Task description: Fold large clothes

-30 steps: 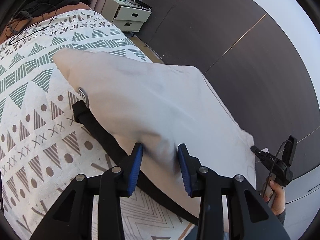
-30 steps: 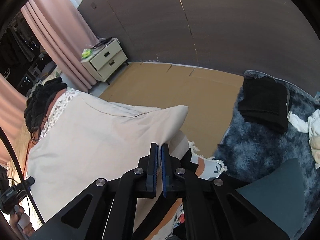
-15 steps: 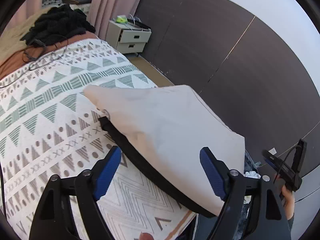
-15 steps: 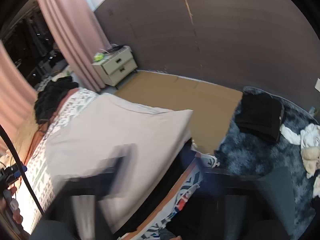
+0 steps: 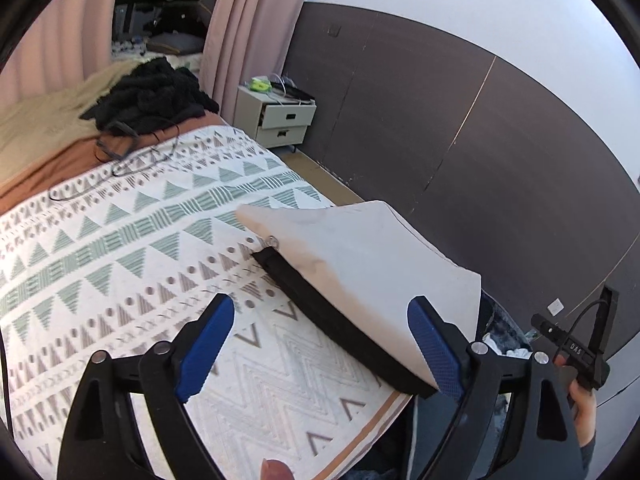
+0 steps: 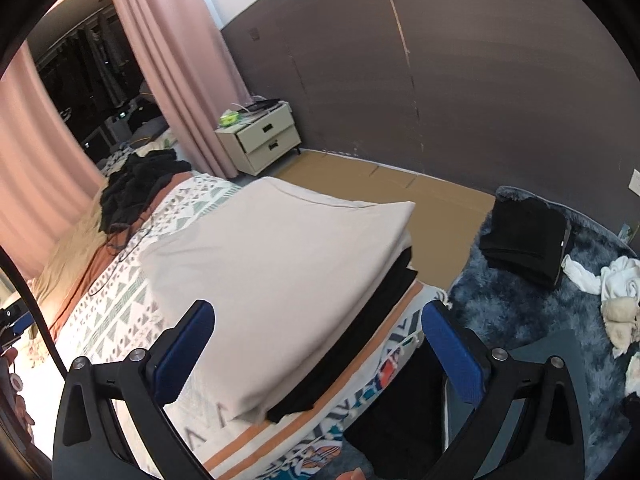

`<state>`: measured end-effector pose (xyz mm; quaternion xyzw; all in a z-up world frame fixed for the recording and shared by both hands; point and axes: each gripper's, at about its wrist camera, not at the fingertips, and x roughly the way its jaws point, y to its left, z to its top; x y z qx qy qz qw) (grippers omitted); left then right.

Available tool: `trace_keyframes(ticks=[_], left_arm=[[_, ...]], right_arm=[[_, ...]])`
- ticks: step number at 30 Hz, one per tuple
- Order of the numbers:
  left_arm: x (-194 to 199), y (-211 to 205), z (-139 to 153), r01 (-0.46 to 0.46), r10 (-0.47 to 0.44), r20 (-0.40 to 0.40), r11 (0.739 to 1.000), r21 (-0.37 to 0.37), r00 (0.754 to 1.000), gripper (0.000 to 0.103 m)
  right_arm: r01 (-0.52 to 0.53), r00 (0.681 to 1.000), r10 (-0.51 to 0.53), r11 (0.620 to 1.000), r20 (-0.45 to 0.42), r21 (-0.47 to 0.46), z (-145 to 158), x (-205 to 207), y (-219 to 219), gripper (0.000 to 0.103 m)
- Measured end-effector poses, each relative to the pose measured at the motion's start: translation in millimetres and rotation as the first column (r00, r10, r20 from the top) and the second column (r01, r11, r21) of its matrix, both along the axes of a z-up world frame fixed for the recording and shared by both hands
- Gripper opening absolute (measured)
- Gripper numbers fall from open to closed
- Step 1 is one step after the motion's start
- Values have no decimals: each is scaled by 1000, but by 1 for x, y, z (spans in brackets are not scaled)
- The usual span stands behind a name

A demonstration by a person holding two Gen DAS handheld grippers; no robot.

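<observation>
We see the left gripper point(image 5: 320, 344) with its jaws spread wide, having just been opening, and nothing between them. The right gripper point(image 6: 318, 348) stands wide apart too, empty. The folded beige garment point(image 6: 276, 276) lies on the patterned bedspread point(image 5: 120, 248) just ahead of both, untouched.

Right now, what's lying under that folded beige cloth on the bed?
A black garment lies directly under the beige cloth, showing only along its edge; how far it extends is hidden. Below both is the patterned bedspread.
</observation>
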<state>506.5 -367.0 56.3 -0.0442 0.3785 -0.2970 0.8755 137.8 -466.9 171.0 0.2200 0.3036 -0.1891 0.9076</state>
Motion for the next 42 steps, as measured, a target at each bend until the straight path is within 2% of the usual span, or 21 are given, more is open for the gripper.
trace_keyframes(ticks=[3,7,8,9,10,14,22,32,34,42], left_arm=[[-18,18,11,-2,2,33,1000,12,999,90],[-45,50,25,-23,24,89,1000,-9,996,91],[-52,58,28,-29,30,101,1000,-12,994,93],[-59,65,31,-32,34,116,999,-19,993,101],[-65,72,34,-35,39,132,999,-27,990,103],[-95,101,40,-56,62,187,998,-39,980,103],[-158,138,41,-97,97,256,995,-11,962,103],[-248,188,37,-189,182,335,982,-11,924,103],[-266,194,34,-208,195,360,978,-1,912,103],[-325,217,17,-242,223,388,970,0,894,103]], right_arm=[[-20,1000,20,1000,7,-24,7,-9,19,103],[-43,999,45,997,21,-66,15,-20,40,103],[-51,998,53,996,26,-80,18,-23,47,103],[-57,998,60,994,27,-91,19,-26,53,103],[-65,997,68,992,29,-106,21,-30,59,103],[-86,994,95,984,52,-153,20,-46,77,103],[-135,984,154,972,88,-193,11,-82,104,103],[-184,966,219,956,140,-226,-3,-135,130,103],[-200,958,240,951,154,-235,-7,-145,135,103],[-247,941,297,932,166,-264,-30,-183,152,103]])
